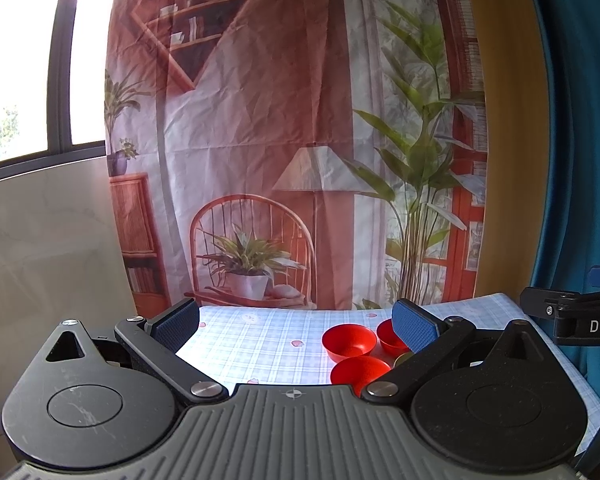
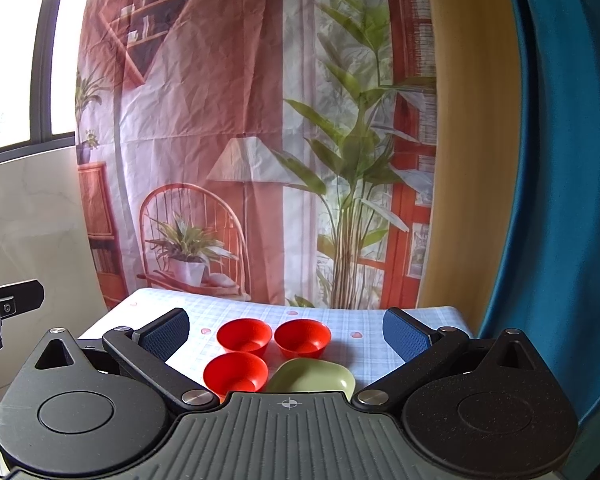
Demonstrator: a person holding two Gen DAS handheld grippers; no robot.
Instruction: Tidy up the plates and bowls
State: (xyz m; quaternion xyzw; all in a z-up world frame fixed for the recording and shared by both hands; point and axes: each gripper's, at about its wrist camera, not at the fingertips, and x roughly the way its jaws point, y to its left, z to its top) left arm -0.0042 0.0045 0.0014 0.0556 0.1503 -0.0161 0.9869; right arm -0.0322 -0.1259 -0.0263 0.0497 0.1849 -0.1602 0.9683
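Both-handed setup, nothing held: my left gripper (image 1: 296, 326) has its blue-padded fingers spread wide with only tablecloth between them, and my right gripper (image 2: 286, 334) is spread just as wide, hovering over the dishes without touching any. Three red bowls sit on the checked tablecloth (image 2: 372, 324), all upright and empty: a far-left red bowl (image 2: 244, 336), a far-right red bowl (image 2: 303, 338) just beside it, and a near red bowl (image 2: 236, 374) in front of the far-left one. Right of the near bowl sits a green dish (image 2: 312, 376), rounded, its front edge hidden behind my right gripper body. In the left wrist view the same bowls sit off to the right, one partly hidden behind my right-side finger pad (image 1: 414, 326). Readable writing: only "DAS" in white on the black part of the other gripper (image 1: 580, 316) at the right edge, cut off by the frame. Behind the table hangs a printed backdrop (image 2: 220, 120) showing a chair, lamp and plants; a blue curtain (image 2: 560, 160) is at right, a window (image 1: 20, 60) at left.
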